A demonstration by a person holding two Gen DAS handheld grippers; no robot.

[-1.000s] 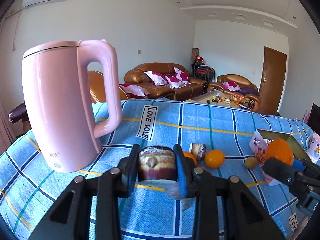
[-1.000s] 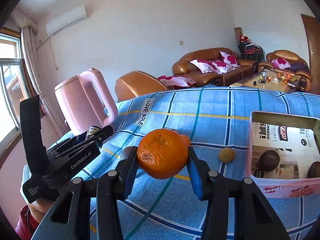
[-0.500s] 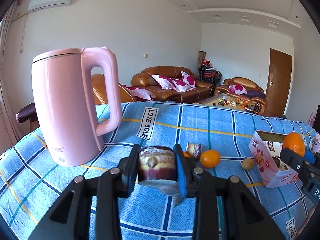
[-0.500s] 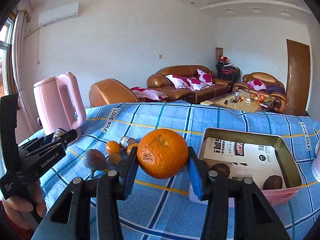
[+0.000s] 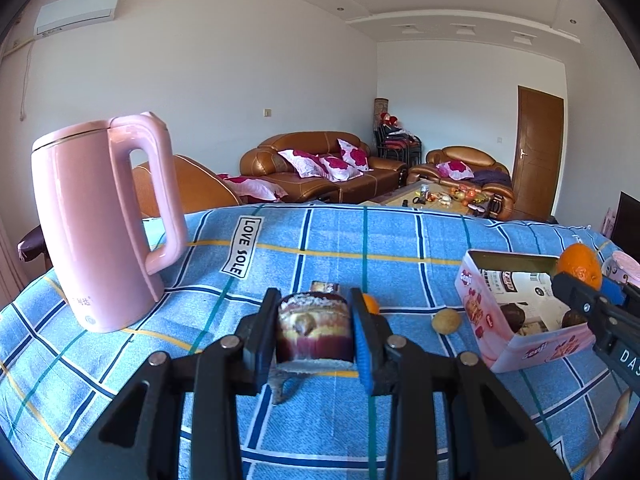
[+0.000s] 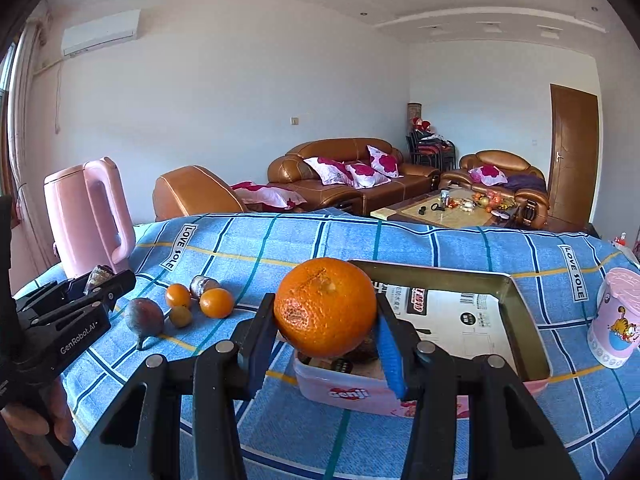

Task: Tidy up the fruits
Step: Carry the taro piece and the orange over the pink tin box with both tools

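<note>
My left gripper (image 5: 315, 332) is shut on a dark purple fruit cut open at its pale end (image 5: 314, 330), held above the blue checked cloth. My right gripper (image 6: 326, 338) is shut on a large orange (image 6: 325, 307), held over the near left corner of the pink box (image 6: 524, 340). The box also shows in the left wrist view (image 5: 532, 346), with dark fruits (image 5: 510, 316) inside. On the cloth lie two small oranges (image 6: 216, 302), a small yellow fruit (image 6: 180, 316), a purple fruit (image 6: 144, 316) and a cut fruit (image 6: 202, 285). A brownish round fruit (image 5: 446, 321) lies left of the box.
A tall pink kettle (image 5: 100, 220) stands at the left on the cloth. A pink printed cup (image 6: 618, 318) stands right of the box. Sofas and a coffee table lie beyond the table's far edge.
My right gripper has carried the orange to the right, from over the cloth to over the box's near corner. My left gripper with the cut fruit has drawn back from the kettle.
</note>
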